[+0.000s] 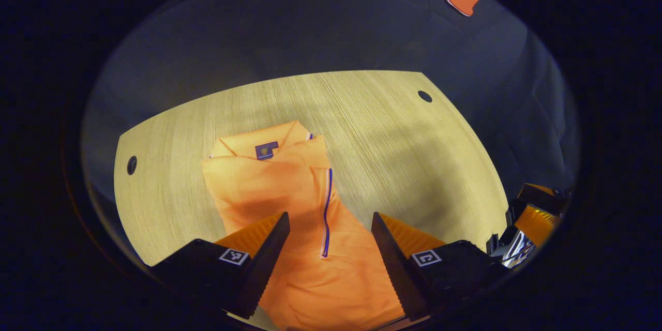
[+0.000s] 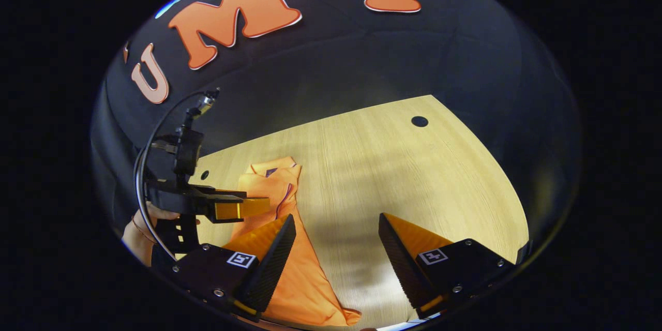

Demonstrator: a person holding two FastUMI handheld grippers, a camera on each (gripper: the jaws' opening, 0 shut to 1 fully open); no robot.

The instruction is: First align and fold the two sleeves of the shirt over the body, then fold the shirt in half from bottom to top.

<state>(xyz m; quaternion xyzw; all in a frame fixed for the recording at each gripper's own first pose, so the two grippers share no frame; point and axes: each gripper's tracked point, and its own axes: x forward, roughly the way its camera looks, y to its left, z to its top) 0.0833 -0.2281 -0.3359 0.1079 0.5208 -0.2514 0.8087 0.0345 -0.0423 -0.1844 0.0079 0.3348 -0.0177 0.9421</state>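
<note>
An orange shirt (image 1: 289, 191) lies on the wooden table (image 1: 403, 134), collar at the far end, with both sleeves folded over the body and a blue stripe running down the overlap. My left gripper (image 1: 330, 232) hovers above the shirt's lower half, open, with nothing between its fingers. In the right gripper view the same shirt (image 2: 289, 274) lies to the left. My right gripper (image 2: 337, 238) is open over bare table beside the shirt's right edge. The left gripper (image 2: 243, 208) shows there too, held by a hand (image 2: 139, 232) above the shirt.
The table has round holes near its far corners (image 1: 424, 96) (image 1: 132, 165) (image 2: 419, 121). Black cloth wall (image 1: 310, 31) closes the booth behind the table. The right gripper's body (image 1: 535, 217) shows at the right edge of the left gripper view.
</note>
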